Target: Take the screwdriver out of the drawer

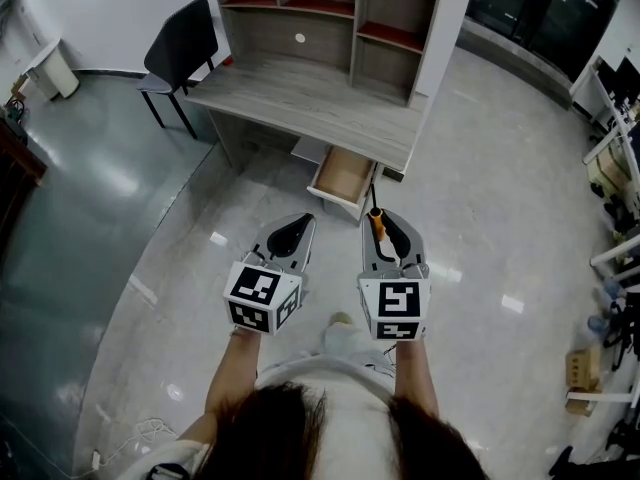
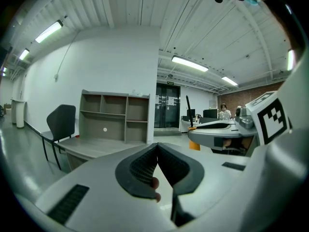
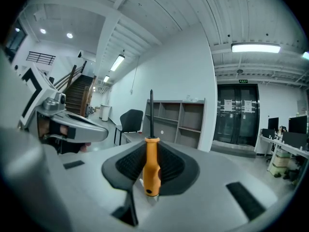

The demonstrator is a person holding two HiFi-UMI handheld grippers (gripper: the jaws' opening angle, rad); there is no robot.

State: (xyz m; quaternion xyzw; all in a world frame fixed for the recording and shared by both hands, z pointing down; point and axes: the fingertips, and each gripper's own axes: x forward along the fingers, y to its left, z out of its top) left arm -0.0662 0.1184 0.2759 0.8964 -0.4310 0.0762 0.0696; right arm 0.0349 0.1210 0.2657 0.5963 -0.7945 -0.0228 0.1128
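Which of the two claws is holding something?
The right claw: it clamps the orange-handled screwdriver by its handle. The left claw is shut on nothing.

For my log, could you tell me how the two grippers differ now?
The right gripper grips the screwdriver by its orange handle; the left gripper holds nothing. The right's jaws are parted by the handle; the left's meet at their tips. Both hover near the open drawer.

We find no legible text. A green sign (image 3: 243,81) above the dark doors (image 3: 240,127), at 2 o'clock, and the sheets (image 3: 247,104) posted there are too small to read.
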